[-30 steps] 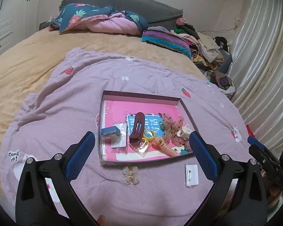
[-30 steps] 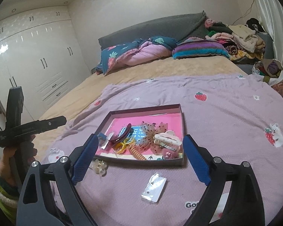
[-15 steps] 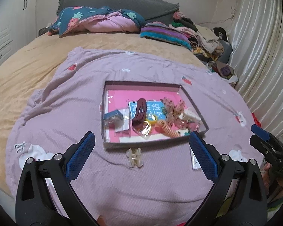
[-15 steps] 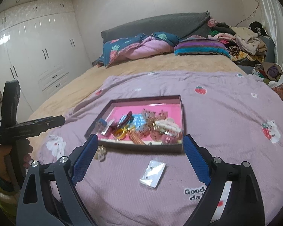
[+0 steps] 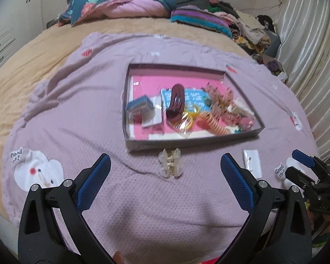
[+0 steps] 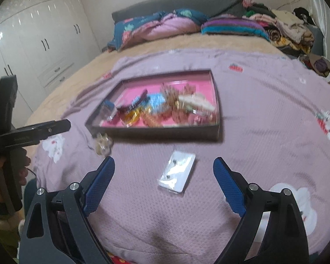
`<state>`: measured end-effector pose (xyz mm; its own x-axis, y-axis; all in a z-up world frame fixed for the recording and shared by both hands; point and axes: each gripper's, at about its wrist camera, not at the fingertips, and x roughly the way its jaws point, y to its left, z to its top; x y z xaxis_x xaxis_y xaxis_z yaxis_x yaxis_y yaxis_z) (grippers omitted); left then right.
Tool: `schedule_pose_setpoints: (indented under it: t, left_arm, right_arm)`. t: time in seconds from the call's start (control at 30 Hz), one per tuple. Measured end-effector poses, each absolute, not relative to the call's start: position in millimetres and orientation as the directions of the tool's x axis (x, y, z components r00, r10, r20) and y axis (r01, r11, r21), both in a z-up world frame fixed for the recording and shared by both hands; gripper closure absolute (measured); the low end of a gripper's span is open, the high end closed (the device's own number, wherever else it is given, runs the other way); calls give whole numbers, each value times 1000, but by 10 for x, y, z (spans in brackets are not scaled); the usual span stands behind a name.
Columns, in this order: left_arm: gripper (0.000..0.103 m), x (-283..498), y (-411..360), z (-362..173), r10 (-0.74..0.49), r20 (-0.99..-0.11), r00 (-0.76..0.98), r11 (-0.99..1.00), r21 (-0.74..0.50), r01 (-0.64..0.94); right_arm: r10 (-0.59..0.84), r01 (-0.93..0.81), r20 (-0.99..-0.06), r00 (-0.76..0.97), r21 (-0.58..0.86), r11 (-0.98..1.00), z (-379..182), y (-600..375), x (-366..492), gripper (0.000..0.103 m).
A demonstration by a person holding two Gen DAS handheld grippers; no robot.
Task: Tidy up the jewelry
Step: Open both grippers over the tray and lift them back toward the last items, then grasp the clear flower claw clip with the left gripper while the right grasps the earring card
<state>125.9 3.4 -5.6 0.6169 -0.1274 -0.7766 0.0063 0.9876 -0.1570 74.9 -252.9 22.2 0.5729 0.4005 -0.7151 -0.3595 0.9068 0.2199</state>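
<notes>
Left gripper (image 5: 165,169): I see my blue-padded jaws spread wide and empty, hovering above the lilac blanket (image 5: 77,110), with the clear hair claw between them and a little ahead.
Clear hair claw (image 5: 170,166): it lies on the blanket just outside the near wall of the tray, apart from my fingers.
Tray (image 5: 187,144): a shallow dark-walled box with a pink floor, resting on the blanket beyond both grippers.
Tray contents: I make out a small blue box (image 5: 140,106) at the left, a dark red hair clip (image 5: 176,101) over a blue card, yellow rings (image 5: 192,112), an orange spiral tie (image 5: 213,123) and a beige claw clip (image 5: 239,107) toward the right.
Small clear packet (image 6: 177,173): it lies flat on the blanket in front of the tray, near the right corner.
Right gripper (image 6: 164,172): my jaws stand wide apart and hold nothing; the packet sits between them, just ahead, untouched.
</notes>
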Motion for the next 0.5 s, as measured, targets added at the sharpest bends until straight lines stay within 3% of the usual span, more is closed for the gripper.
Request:
schedule_pose_setpoints:
  t: [0.3,0.5]
  left_arm:
    - [10,1367,75,-418,-135,-822,553,985,-173,-16]
    - [11,1453,-56,-651,-148,-848,509,986,-163,16]
  right_arm:
    - [329,-318,-791,517,179,931,-209,-2434,978,13]
    - [290,-334,-832,473,135,933,-483,-2285,1087,36]
